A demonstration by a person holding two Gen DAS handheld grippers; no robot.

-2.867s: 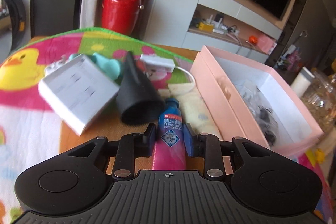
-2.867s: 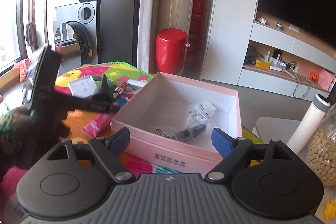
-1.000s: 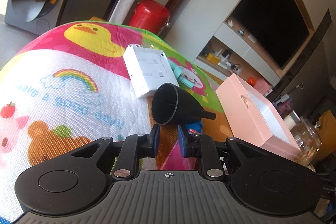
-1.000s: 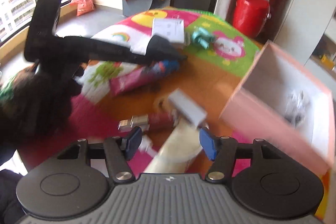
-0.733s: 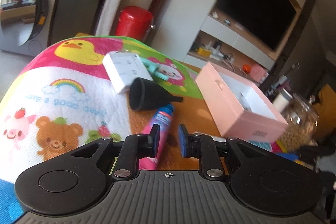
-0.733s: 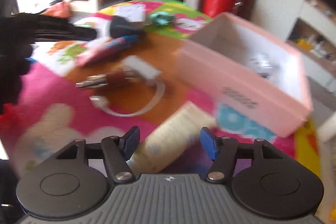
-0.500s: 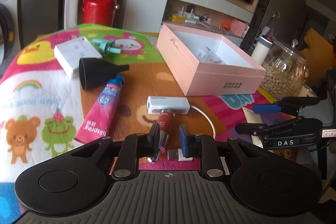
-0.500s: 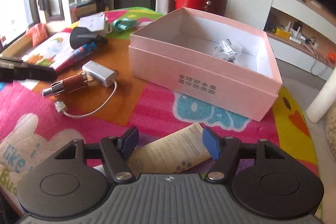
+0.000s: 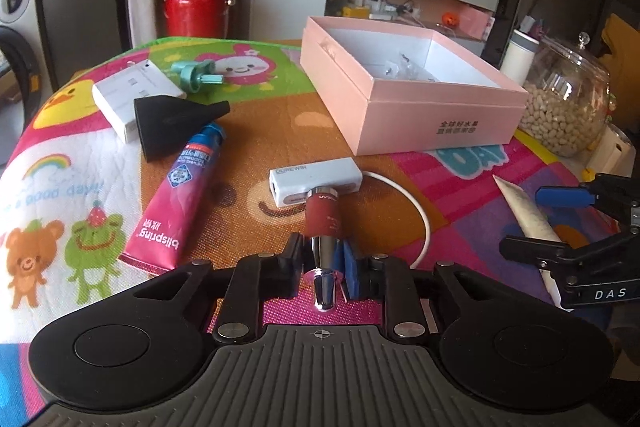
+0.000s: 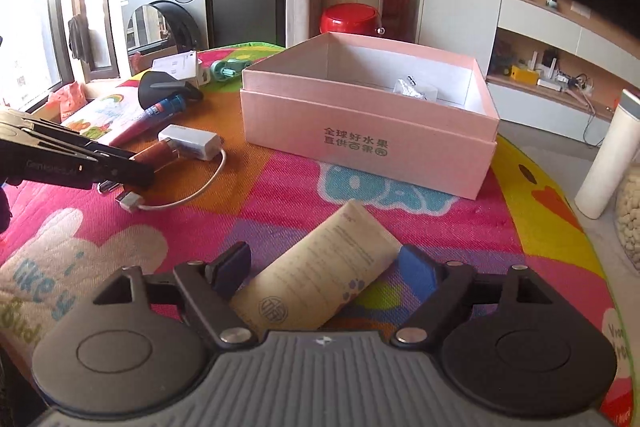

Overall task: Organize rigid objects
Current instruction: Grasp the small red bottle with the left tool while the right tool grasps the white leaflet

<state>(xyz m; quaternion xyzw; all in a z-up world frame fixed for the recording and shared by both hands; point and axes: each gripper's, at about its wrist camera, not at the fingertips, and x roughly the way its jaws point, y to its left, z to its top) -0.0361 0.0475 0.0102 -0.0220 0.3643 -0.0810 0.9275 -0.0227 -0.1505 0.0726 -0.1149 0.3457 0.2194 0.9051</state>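
Left gripper jaws pinching glossy maroon-chrome cylinder — right gripper jaws just spreading, straddling cream tube.

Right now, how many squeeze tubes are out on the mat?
2. The pink tube lies beside the black funnel; the cream tube lies between the right gripper's open jaws. Others may be hidden.
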